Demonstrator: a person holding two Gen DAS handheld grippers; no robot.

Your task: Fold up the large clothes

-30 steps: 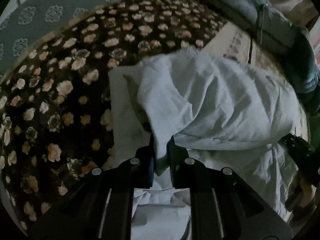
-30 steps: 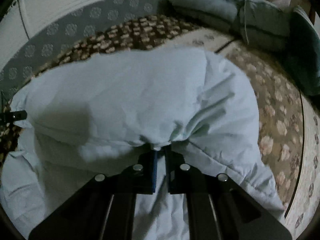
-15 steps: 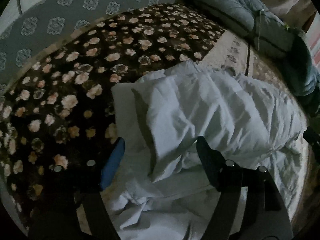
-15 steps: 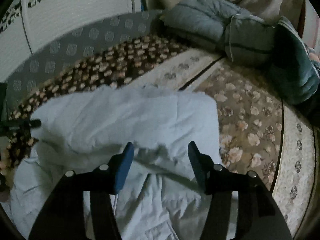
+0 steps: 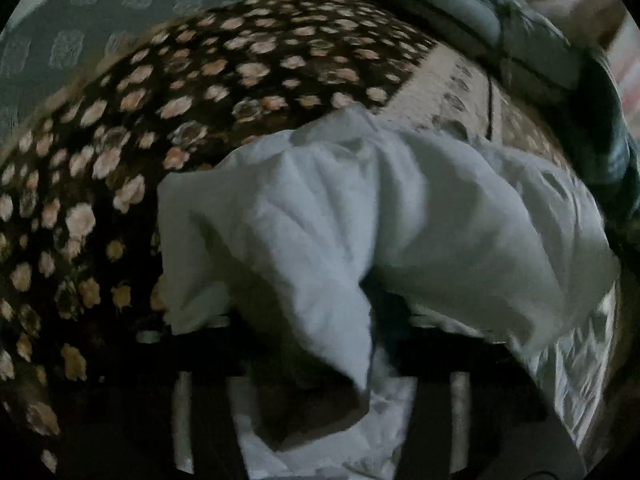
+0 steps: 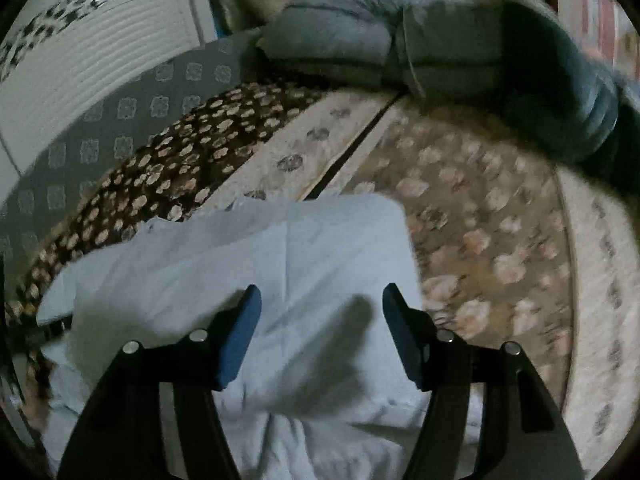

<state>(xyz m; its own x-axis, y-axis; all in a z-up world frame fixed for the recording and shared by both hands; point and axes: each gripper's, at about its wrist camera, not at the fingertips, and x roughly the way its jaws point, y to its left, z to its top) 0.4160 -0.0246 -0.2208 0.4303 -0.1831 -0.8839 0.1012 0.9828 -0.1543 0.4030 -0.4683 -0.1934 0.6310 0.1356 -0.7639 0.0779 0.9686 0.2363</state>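
A large white garment (image 5: 400, 208) lies crumpled on a bed. In the left wrist view a bunched fold of it drapes over my left gripper (image 5: 320, 340) and hides both fingertips. The jaws are closing with cloth between them, but whether the pads press on it is hidden. In the right wrist view the garment (image 6: 240, 264) lies folded over itself with a straight far edge. My right gripper (image 6: 321, 290) hovers just above it, blue pads (image 6: 240, 332) wide apart and still opening, with nothing between them.
A dark floral blanket (image 5: 120, 140) covers the bed's left side and a beige floral spread (image 6: 480, 220) its right. Folded blue-grey quilts (image 6: 360, 40) and a teal blanket (image 6: 560, 92) are piled at the far end. A grey patterned wall (image 6: 100, 128) runs along the left.
Both grippers let go of the raised fold and opened, and the fold dropped flat. The left gripper then pushed into the cloth, which now covers its fingers. The right gripper drew back.
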